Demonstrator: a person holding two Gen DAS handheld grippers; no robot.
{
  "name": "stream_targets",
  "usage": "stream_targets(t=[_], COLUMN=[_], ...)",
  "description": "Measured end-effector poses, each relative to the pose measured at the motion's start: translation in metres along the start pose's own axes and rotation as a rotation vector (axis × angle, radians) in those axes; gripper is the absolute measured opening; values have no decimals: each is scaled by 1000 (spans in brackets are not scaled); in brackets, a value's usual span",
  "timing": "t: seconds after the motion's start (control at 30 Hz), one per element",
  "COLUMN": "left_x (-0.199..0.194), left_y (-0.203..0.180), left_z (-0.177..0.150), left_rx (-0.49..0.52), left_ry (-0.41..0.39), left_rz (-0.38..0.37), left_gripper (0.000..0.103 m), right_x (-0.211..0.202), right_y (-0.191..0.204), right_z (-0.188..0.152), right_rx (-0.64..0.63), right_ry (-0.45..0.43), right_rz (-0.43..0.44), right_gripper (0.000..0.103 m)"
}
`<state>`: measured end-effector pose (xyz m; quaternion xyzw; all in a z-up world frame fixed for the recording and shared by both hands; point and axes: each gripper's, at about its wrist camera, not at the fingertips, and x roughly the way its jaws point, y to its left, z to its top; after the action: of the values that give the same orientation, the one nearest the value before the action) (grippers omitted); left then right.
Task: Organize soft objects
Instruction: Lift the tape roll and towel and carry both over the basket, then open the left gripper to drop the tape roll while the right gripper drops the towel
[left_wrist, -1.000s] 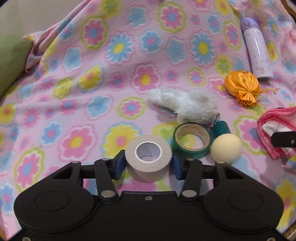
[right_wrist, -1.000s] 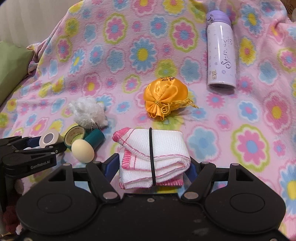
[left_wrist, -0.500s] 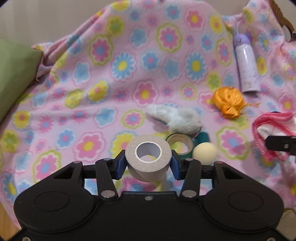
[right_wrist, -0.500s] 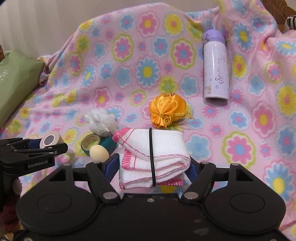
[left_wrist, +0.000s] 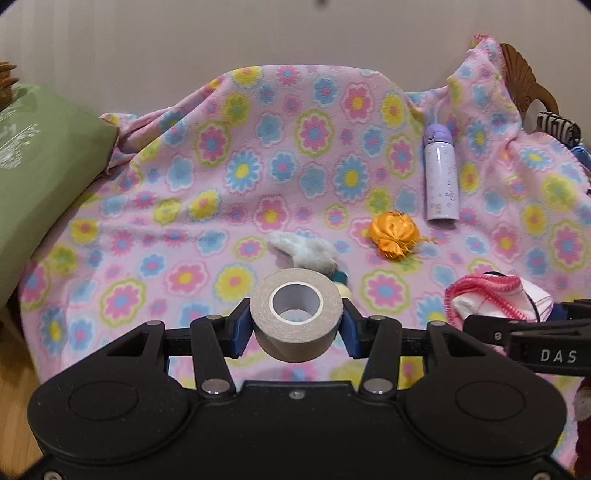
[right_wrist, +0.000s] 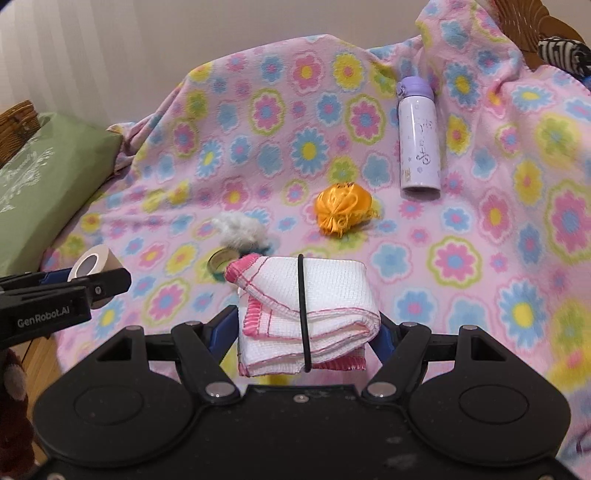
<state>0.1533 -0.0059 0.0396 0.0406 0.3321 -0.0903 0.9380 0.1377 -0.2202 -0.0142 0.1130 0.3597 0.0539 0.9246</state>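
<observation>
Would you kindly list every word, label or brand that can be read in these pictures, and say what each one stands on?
"GenRobot.AI": on the side of the left gripper, seen from the right wrist.
"DAS": on the side of the right gripper, seen from the left wrist; the rest is cut off.
Cursive script and small label on the purple bottle: too blurred to read.
White print on the green cushion: not legible.

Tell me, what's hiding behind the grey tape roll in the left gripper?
Behind the grey tape roll, a fluffy white toy, a teal piece and a cream ball's edge peek out. The rest is covered.
</observation>
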Motion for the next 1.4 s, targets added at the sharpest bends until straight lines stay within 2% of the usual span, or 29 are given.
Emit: stream_targets(t=[0.4,0.7,0.9,1.17,1.4], left_x=[-52,-73,-75,-70,-63], left_y=[-23,-28,-23,-17,-18], left_z=[-54,-85,-101,-111,-117], left_rx=[-38,-86,-130,-166,-161], left_ry=[64,108,156,196,249], left_rz=[-8,-19,-34,-31,-19], left_gripper=[48,48,48,48,48], right_x=[-78,-107,-116,-120,-107], right_y=[9,9,16,26,25], right_z=[-60,-92,-108,-110,-112], right_rx=[33,91,110,69,79], right_ry=[-14,15,54,55,144], right_rz=[32,65,61,23,17], right_gripper=[72,72,72,72,72])
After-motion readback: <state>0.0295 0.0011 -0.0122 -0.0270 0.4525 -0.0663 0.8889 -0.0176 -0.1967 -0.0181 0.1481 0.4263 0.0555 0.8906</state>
